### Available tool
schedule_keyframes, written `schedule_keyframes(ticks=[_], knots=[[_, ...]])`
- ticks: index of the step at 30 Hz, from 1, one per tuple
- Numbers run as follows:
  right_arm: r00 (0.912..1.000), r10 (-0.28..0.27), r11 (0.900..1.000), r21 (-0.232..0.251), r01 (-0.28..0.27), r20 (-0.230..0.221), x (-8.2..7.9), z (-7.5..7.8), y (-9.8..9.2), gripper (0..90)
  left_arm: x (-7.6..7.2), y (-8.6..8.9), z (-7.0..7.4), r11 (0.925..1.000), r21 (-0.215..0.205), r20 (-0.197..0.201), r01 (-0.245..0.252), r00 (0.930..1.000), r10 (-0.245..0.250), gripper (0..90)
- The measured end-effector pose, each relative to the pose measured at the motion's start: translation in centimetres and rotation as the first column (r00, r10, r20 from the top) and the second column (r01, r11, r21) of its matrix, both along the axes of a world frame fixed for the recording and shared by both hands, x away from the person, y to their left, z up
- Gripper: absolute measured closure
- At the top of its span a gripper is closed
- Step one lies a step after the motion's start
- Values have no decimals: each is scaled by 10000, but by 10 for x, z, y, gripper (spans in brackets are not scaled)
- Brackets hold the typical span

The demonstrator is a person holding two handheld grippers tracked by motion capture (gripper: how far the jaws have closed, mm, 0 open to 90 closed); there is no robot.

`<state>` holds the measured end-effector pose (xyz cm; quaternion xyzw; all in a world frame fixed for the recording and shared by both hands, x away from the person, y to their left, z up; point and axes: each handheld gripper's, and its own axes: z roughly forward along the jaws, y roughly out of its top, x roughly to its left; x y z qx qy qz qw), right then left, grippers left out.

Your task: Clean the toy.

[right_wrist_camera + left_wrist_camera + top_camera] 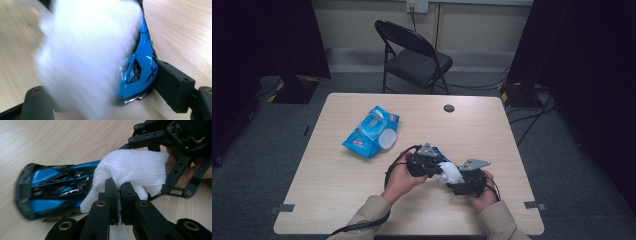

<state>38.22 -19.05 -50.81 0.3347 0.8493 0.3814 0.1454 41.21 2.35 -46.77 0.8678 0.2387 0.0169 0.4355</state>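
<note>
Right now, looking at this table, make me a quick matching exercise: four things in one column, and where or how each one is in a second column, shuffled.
Things:
1. white wipe
2. blue toy car
3. wipes pack
4. folding chair

States:
A. on the floor beyond the table's far edge
B. lying on the table with its lid flipped open
C. pinched in the left gripper
D. held between the right gripper's wide jaws

Pairs: 1-C, 2-D, 3-B, 4-A
</note>
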Motion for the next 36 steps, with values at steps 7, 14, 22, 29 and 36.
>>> schedule_keyframes(ticks=[7, 14, 22, 29, 36], knots=[[10000, 9, 10000, -17, -9, 9, 0, 0, 0, 234, -2, -21, -12, 9982, 427, 441, 430, 9980, -449, 728], [10000, -12, 10000, -5, 12, 4, -1, 0, 0, 235, -9, -26, -13, 9975, 385, 587, 594, 9964, -616, 827], [10000, 6, 10000, 5, -6, 10, -1, 0, -1, 235, -3, -16, -11, 9988, 397, 465, 285, 9985, -304, 859], [10000, 7, 10000, 17, -7, 14, -1, 0, -1, 235, 11, 6, -5, 9964, 765, 512, -377, 9981, 338, 862], [10000, 8, 10000, 19, -8, 6, -1, 0, -1, 236, 26, 27, -6, 9883, 801, 396, -1300, 9911, 1271, 861]])
